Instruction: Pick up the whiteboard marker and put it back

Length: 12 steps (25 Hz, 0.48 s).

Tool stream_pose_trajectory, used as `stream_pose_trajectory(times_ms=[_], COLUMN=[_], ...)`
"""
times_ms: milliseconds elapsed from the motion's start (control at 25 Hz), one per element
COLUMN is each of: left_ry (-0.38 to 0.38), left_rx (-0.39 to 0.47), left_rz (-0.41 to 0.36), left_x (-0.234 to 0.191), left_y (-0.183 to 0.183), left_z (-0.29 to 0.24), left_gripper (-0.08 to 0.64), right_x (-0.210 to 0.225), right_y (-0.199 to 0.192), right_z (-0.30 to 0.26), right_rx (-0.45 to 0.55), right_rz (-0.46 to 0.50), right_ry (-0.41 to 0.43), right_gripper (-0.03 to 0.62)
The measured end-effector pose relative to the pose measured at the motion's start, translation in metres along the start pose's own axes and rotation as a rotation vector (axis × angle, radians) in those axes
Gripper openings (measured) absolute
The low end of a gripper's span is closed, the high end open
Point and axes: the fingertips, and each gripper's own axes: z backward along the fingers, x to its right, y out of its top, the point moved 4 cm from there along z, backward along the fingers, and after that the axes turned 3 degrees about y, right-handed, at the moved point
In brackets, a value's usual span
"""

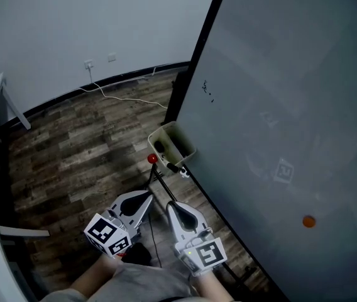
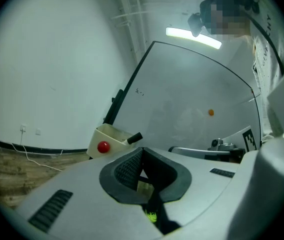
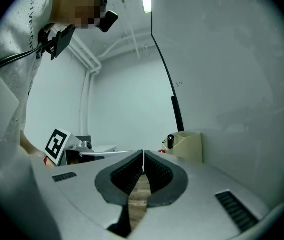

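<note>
The left tool point(image 2: 142, 151) and right tool point(image 3: 143, 156) are held shut, empty; at twelve o'clock the black whiteboard marker point(image 3: 171, 141) is not yet picked from the cream plastic holder point(image 3: 191, 148).

The room is dim and cool-toned. In the head view the wooden floor point(image 1: 71, 150) lies dark, with soft shadow along the foot of the whiteboard point(image 1: 291, 106), which shows only a dull grey sheen. A ceiling light strip point(image 2: 192, 37) glares white in the left gripper view and washes out the board's top. Both gripper views are fisheye, with bowed straight edges and black corners, and the nearest shells of the left gripper point(image 2: 142, 149) and right gripper point(image 3: 143, 154) look soft.
</note>
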Motion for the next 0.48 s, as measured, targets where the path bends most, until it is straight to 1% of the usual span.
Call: stream_pose_trajectory(times_ms=[160, 320, 400, 480], left_ry=[-0.009, -0.015, -0.020, -0.021], left_rx=[-0.009, -0.018, -0.019, -0.017], left_rz=[0.006, 0.013, 0.018, 0.026], left_x=[-0.029, -0.043, -0.054, -0.058], left_y=[-0.001, -0.027, -0.024, -0.031], left_z=[-0.006, -0.008, -0.008, -0.008], left_gripper=[0.015, 0.015, 0.014, 0.015], right_x=[0.018, 0.036, 0.037, 0.038], right_y=[-0.003, -0.026, -0.024, -0.029], right_z=[-0.021, -0.020, -0.029, -0.030], right_rx=[-0.007, -0.001, -0.001, -0.006], right_rz=[0.007, 0.026, 0.032, 0.033], right_ry=[-0.043, -0.081, -0.096, -0.104], right_gripper=[0.021, 0.021, 0.021, 0.021])
